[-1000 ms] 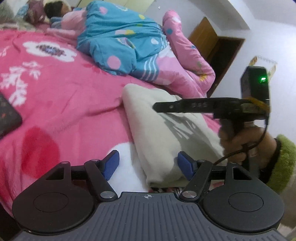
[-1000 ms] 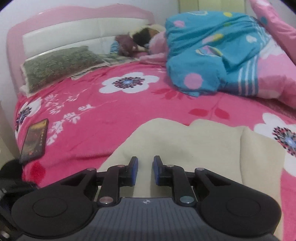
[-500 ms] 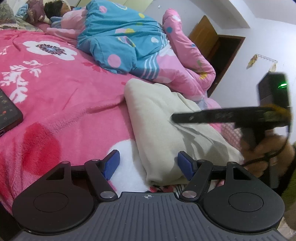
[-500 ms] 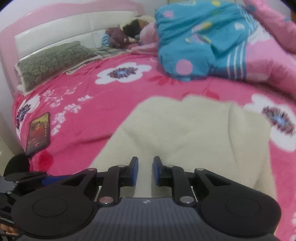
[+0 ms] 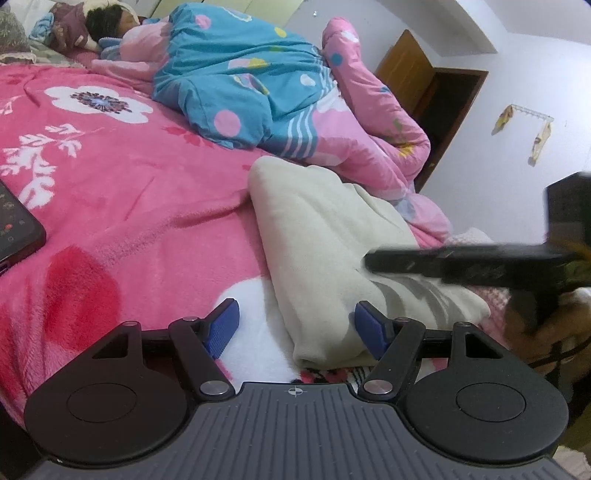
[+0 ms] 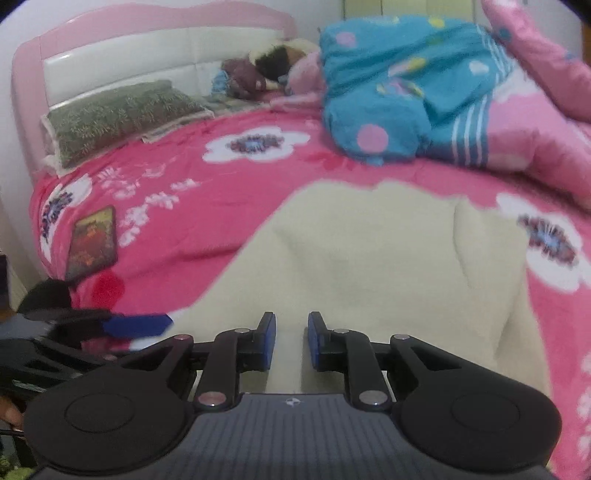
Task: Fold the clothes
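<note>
A cream fleece garment (image 5: 332, 236) lies folded on the pink floral bed; it also shows in the right wrist view (image 6: 388, 258). My left gripper (image 5: 295, 326) is open and empty, its blue pads either side of the garment's near corner. My right gripper (image 6: 291, 341) hovers above the garment's near edge, jaws narrowly apart with nothing between them. The right gripper also shows blurred at the right of the left wrist view (image 5: 461, 264). The left gripper's blue finger (image 6: 136, 325) shows at the left of the right wrist view.
A person sleeps under a blue and pink quilt (image 5: 240, 88) at the far side of the bed. A phone (image 6: 92, 245) lies on the bedspread near the left edge. A green pillow (image 6: 118, 114) rests against the pink headboard (image 6: 147, 33). A dark doorway (image 5: 450, 122) is beyond.
My right gripper has drawn back toward the near right, away from over the garment. The left gripper has stayed in place, open. The garment has not moved.
</note>
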### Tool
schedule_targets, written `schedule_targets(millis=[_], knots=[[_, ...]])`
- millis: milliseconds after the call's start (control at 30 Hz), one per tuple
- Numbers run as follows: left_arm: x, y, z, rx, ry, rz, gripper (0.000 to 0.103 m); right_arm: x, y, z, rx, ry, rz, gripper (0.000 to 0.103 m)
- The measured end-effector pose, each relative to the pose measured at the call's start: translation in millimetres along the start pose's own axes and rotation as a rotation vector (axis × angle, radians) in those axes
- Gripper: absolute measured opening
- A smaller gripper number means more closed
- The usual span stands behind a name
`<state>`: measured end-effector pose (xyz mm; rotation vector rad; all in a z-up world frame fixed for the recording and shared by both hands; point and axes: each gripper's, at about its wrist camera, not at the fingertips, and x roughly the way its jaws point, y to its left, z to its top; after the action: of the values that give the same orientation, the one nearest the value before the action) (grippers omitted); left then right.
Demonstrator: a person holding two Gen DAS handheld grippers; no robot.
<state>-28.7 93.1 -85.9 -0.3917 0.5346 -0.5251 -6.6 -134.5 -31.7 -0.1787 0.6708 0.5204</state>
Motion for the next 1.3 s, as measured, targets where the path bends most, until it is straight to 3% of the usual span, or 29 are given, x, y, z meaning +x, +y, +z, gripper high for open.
schedule_targets(millis=[300, 633, 733, 900, 1133, 1300], knots=[[-2, -5, -1, 0.04, -0.007, 0.014, 0.07, -14, 6, -6, -0.025, -0.023, 0.008, 0.021], [-20, -20, 8, 0.119, -0.098, 0.017, 0.068, -33, 4, -11, 0.004, -0.12, -0.004, 0.021], [-11, -28, 6, 0.18, -0.056, 0.033, 0.068, -47, 3, -15, 0.003, -0.157, 0.002, 0.021], [3, -35, -3, 0.24, 0.031, 0.076, 0.066, -31, 0, -51, 0.011, -0.09, 0.05, 0.021], [-18, -44, 14, 0.278, -0.042, 0.06, 0.064, -68, -5, -41, 0.017, -0.193, 0.012, 0.021], [-1, -62, 27, 0.324, -0.073, 0.021, 0.064, -98, -37, -42, 0.128, -0.303, -0.086, 0.021]])
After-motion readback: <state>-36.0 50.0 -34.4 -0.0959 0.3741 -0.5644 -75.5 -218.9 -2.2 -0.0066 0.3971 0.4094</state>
